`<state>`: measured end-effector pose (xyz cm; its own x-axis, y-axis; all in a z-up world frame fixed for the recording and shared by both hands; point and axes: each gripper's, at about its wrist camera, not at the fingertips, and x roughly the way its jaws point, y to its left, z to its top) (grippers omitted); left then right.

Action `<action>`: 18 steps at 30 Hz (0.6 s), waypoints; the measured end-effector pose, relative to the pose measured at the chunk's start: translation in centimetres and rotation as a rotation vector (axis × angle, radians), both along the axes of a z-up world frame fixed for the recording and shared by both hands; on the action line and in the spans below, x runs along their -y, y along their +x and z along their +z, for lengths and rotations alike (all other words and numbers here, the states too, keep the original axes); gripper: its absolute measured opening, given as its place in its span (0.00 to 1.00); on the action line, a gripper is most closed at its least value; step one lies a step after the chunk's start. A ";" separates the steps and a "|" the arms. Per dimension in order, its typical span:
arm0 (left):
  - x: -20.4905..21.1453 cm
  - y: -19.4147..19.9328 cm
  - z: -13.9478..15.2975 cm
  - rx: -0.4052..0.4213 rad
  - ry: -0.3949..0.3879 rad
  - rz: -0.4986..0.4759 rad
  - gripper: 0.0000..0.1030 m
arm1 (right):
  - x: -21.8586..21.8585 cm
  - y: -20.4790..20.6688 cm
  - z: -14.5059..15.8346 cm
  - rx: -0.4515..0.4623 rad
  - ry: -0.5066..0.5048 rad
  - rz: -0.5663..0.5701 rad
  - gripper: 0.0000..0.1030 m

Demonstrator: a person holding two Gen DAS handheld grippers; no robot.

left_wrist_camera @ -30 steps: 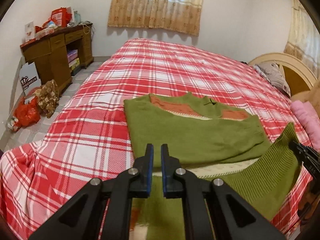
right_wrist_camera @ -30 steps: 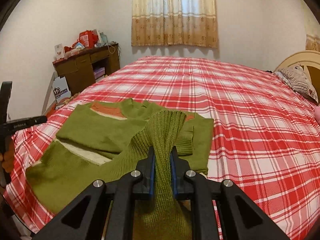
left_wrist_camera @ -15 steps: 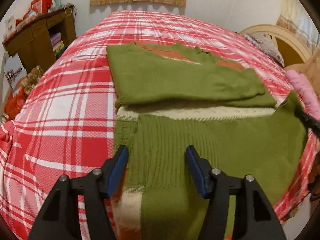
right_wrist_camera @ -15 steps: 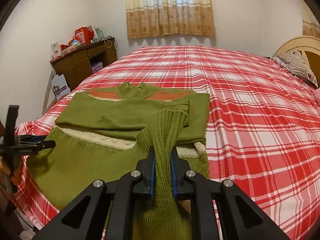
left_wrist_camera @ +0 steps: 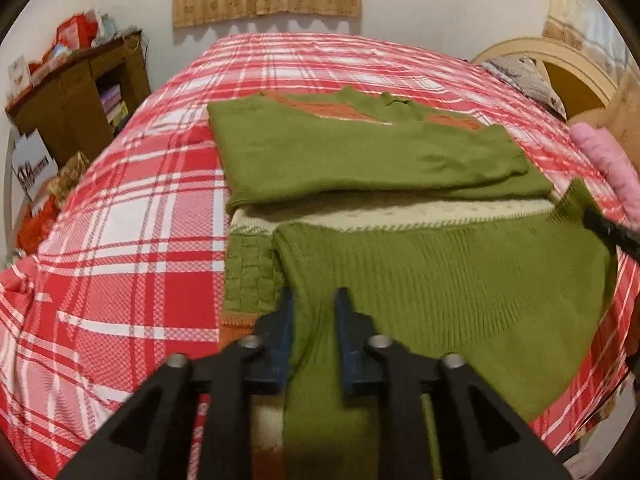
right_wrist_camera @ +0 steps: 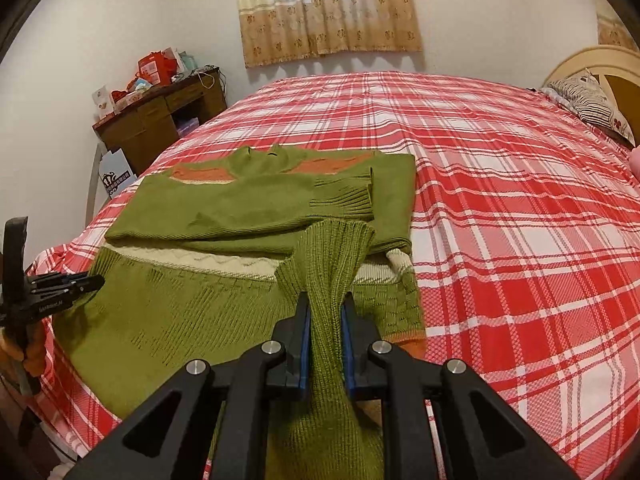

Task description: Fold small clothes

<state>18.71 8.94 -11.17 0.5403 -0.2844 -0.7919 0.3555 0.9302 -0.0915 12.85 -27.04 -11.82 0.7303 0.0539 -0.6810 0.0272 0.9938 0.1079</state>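
A green knit sweater (left_wrist_camera: pixel 360 156) with orange and cream bands lies on the red plaid bed, sleeves folded across its chest. My left gripper (left_wrist_camera: pixel 314 300) is closed on the ribbed hem at the sweater's near left corner. My right gripper (right_wrist_camera: pixel 325 304) is shut on the ribbed hem (right_wrist_camera: pixel 332 252) at the near right corner and holds it raised. The sweater also shows in the right wrist view (right_wrist_camera: pixel 248 204). The left gripper (right_wrist_camera: pixel 52 284) appears at the left edge of the right wrist view, the right gripper (left_wrist_camera: pixel 608 232) at the right edge of the left wrist view.
The red plaid bed (right_wrist_camera: pixel 500 184) stretches away to the right and far side. A wooden desk (right_wrist_camera: pixel 160 124) with clutter stands against the left wall. A headboard and pillow (right_wrist_camera: pixel 588 96) are at far right. A pink item (left_wrist_camera: pixel 604 160) lies at the bed's right edge.
My left gripper opened, dropped to the sweater's near left hem and closed on it. My right gripper kept its hold on the hem and drew slightly back.
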 end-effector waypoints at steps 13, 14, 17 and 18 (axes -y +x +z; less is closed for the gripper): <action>1.2 -0.4 1.2 0.030 -0.004 -0.009 0.09 | 0.2 0.0 0.4 0.002 0.024 -0.018 0.13; 1.0 -0.2 1.9 0.035 -0.026 0.001 0.09 | 0.1 0.2 1.2 0.021 0.019 -0.009 0.13; 0.9 0.6 3.6 0.057 -0.065 0.025 0.09 | -0.4 0.9 3.0 0.061 -0.015 0.007 0.13; 0.8 1.1 4.3 0.070 -0.074 0.034 0.09 | -0.5 1.3 3.7 0.077 -0.026 0.011 0.13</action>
